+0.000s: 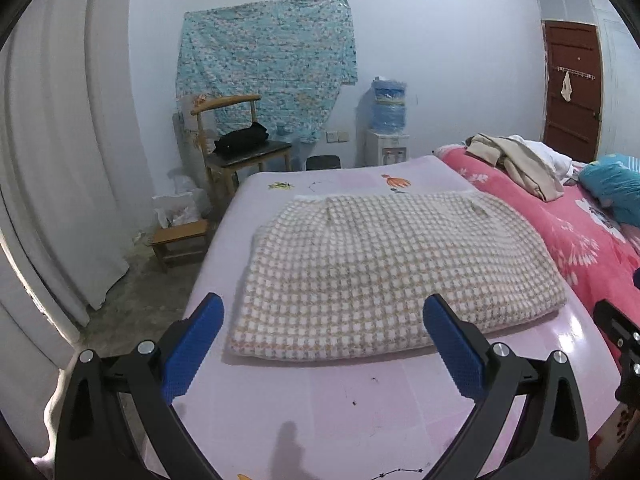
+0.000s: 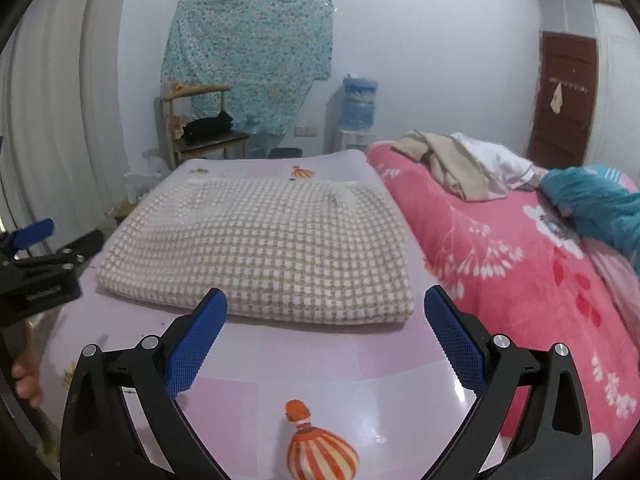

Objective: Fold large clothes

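Checked garment [image 1: 392,276], cream with tan lines, lies folded into a thick, flat rectangle on the glossy pink desk [image 1: 360,412], its near edge just beyond both tools and touching neither. To its right, a pink flowered blanket [image 2: 520,264] butts against the desk, with a beige cloth [image 2: 448,164] and a teal bundle [image 2: 596,204] heaped on its far part. Left of the desk, on the floor, stands a low wooden stool [image 1: 180,240], and farther back a wooden chair [image 1: 240,148] carrying a black item. Against the far wall sits a water dispenser [image 1: 388,128], with a teal flowered cloth [image 1: 268,64] pinned above the chair. Left tool [image 1: 323,340] hovers low over the desk's near edge, blue pads spread wide, gripping nothing. Right tool [image 2: 326,338] hovers likewise, jaws wide and bare.
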Demonstrator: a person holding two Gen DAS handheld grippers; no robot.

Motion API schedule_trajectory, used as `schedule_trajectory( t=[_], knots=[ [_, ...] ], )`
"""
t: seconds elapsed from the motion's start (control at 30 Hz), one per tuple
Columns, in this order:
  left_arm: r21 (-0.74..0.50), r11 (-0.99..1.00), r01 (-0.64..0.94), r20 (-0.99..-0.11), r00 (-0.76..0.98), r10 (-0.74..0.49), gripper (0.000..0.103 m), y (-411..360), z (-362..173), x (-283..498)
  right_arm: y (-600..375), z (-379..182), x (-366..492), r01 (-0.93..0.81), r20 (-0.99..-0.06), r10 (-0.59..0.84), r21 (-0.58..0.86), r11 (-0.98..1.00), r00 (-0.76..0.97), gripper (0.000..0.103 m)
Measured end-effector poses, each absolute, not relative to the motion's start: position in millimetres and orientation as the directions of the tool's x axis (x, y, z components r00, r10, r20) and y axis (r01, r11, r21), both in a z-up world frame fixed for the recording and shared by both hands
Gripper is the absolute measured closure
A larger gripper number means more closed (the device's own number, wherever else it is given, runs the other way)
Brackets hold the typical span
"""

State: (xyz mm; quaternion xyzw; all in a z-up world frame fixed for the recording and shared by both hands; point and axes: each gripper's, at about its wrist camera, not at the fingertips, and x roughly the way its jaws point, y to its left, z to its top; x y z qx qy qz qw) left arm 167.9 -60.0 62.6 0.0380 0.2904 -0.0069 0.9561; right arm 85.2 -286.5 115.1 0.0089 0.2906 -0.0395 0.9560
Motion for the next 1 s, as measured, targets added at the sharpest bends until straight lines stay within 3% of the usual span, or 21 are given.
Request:
schedule_trajectory(
  t=[0.27,0.5,1.0],
  knots=[
    [0.159,0.984,0.077,-0.601,0.798,0.034,0.005,-87,50,176,-291,96,104,0.111,-0.635,-0.105,-0.031,0.993,0.765,0.008],
    [0.102,0.992,0.068,-0.690,0.723,0.021,0.005,-92,38,186,-289,89,108,0.096,-0.670,-0.091,-0.030,0.995,0.737,0.008],
    [0.095,0.994,0.053,-0.748,0.662,0.036,0.005,-93,30,193,-295,82,110,0.103,-0.722,-0.064,0.010,0.995,0.689,0.008]
  ],
)
